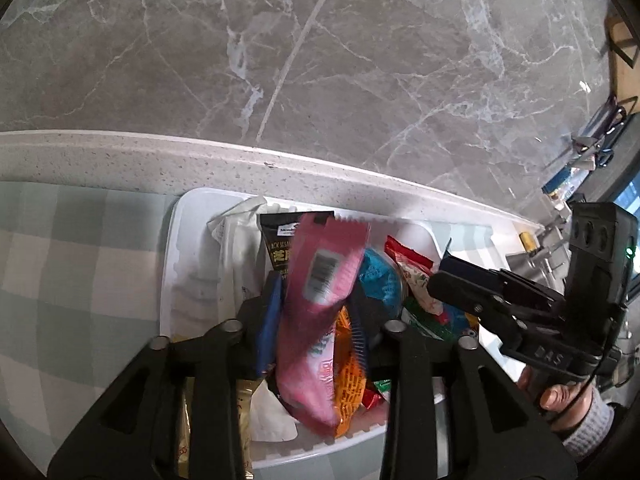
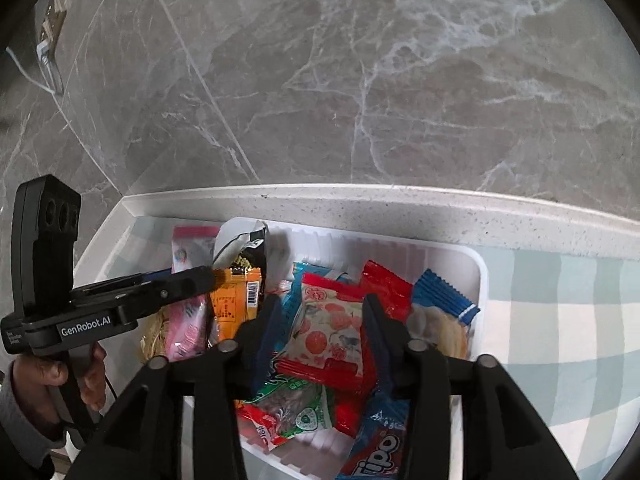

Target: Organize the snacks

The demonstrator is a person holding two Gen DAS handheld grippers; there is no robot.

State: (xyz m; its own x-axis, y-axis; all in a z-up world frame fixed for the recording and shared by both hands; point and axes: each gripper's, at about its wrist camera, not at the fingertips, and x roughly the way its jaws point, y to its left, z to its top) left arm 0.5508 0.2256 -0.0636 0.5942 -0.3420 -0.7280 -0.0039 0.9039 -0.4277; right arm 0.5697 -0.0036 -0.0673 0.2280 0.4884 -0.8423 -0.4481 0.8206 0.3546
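A white rectangular plastic bin (image 1: 176,240), set on the green-checked cloth of the desk (image 1: 60,260), fills the lower centre of both views and is heaped with snack packets. A placing step is judged under way: the left hand-held gripper (image 1: 316,320) is closed on a pink foil packet (image 1: 316,292) above the bin's left half. The right hand-held gripper (image 2: 320,320) is seen spread open over a red-and-white packet (image 2: 332,320), gripping nothing. Next, lowering and release of the pink packet are called for.

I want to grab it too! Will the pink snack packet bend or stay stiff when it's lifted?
Probably floppy: the pink snack packet looks thin and curves between the left gripper's fingers. Likely light, being a small pouch. Its glossy wrapper may slip.
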